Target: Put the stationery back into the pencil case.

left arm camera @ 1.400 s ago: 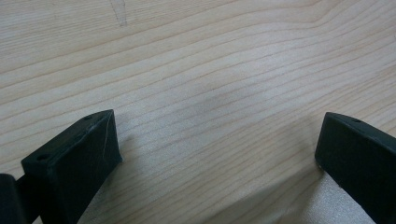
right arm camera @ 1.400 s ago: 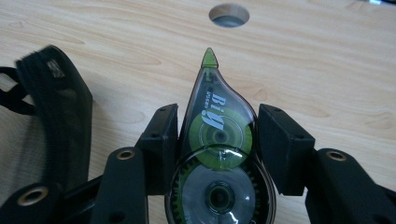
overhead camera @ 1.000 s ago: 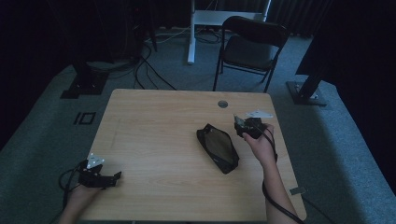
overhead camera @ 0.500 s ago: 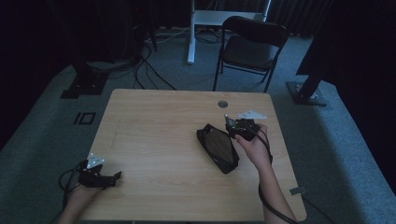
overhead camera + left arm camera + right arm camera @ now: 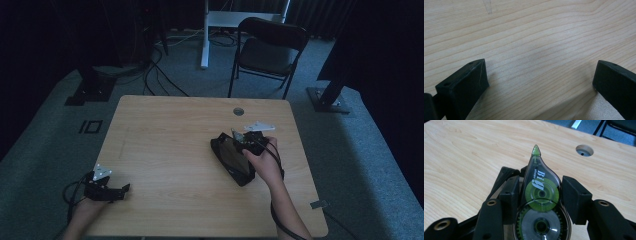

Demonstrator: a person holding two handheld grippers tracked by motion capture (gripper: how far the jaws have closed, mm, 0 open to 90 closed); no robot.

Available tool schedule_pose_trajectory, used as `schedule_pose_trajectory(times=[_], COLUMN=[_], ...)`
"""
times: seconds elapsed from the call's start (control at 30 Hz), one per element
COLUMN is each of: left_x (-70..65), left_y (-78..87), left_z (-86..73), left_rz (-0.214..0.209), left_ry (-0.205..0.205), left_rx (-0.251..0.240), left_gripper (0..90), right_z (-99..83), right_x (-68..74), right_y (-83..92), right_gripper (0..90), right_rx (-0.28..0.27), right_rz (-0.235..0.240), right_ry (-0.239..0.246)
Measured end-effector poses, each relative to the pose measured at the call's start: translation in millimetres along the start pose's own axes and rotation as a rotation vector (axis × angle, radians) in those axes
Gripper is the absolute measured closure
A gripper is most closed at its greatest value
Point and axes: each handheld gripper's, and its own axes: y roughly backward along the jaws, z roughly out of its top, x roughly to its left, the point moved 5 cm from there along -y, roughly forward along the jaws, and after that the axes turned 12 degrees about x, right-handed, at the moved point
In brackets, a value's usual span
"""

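Observation:
A clear correction tape dispenser with green reels and a green tip is clamped between the pads of my right gripper, tip pointing away. In the high view my right gripper hovers over the upper end of a black pouch that lies right of the table's centre. An edge of the pouch shows under the jaws. My left gripper rests near the front left corner, jaws wide apart. Bare wood lies between the jaws of my left gripper.
The wooden table has a round cable hole near its far edge, also ahead of the dispenser as the cable hole. A black folding chair stands behind the table. Cables lie on the floor at the far left.
My right gripper has moved left with the dispenser, from beside the pouch's right side to above its upper end. The left gripper has stayed put.

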Motion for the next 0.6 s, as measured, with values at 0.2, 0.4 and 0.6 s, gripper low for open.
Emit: schedule_pose_trajectory(times=[0.2,0.4,0.6], left_x=[0.0,0.0,0.0], left_y=[0.0,0.0,0.0], left_z=[0.0,0.0,0.0], left_rz=[0.0,0.0,0.0], left_ry=[0.001,0.0,0.001], left_rx=[0.0,0.0,0.0], left_gripper=[0.0,0.0,0.0], right_z=[-6.3,-12.1,-18.0], right_x=[10.6,15.5,16.7], right_y=[-13.6,-28.9,-40.1], right_gripper=[49.3,49.3,49.3], right_rx=[0.044,0.099,0.147], right_rz=[0.02,0.018,0.031], right_ry=[0.008,0.021,0.019])
